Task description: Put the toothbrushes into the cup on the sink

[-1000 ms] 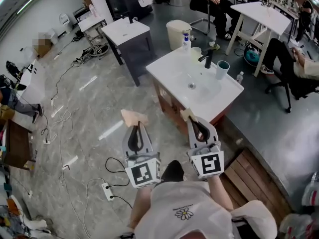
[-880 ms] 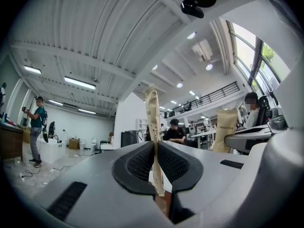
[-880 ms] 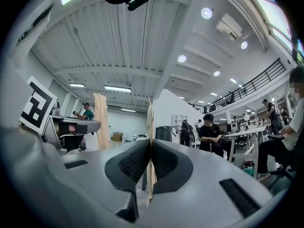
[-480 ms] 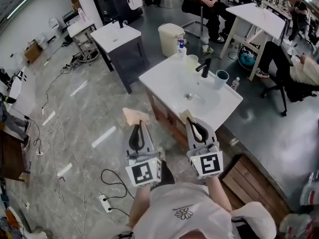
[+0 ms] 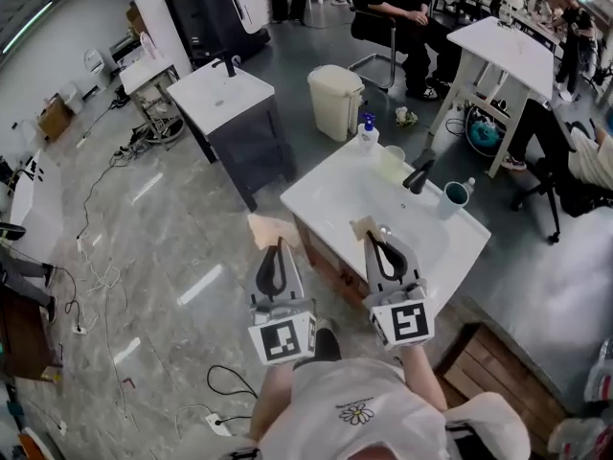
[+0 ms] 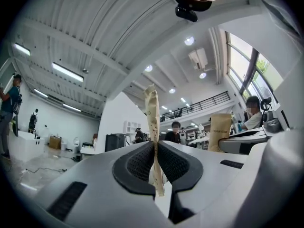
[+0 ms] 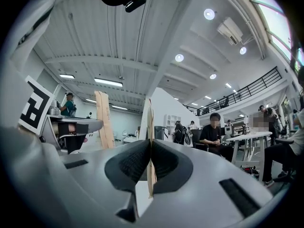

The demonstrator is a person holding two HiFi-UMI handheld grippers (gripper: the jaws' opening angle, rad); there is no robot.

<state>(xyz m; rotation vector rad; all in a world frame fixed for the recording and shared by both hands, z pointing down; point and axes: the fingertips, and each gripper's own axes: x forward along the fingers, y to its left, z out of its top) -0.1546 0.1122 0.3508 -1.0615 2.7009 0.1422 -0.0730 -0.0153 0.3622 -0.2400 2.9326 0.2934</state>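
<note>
My left gripper (image 5: 276, 249) is shut on a flat tan toothbrush pack (image 5: 271, 230), which stands upright between the pads (image 6: 152, 113). In the same way, my right gripper (image 5: 380, 240) is shut on a second tan pack (image 5: 364, 226), seen edge-on in its own view (image 7: 150, 122). Both grippers are held side by side, pointing up, just in front of the white sink (image 5: 330, 195). The right one is at the sink's near edge. A teal cup (image 5: 453, 199) stands at the sink's right, beside the black faucet (image 5: 418, 173).
A soap bottle (image 5: 366, 132) and a pale cup (image 5: 392, 156) stand at the sink's far side. A cream bin (image 5: 335, 101) and a second dark vanity (image 5: 225, 99) are behind. People sit at a white table (image 5: 508, 41). Cables lie on the floor at the left.
The view has shifted and the sink now sits further right and nearer my right gripper. Both grippers keep their packs and their side-by-side pose.
</note>
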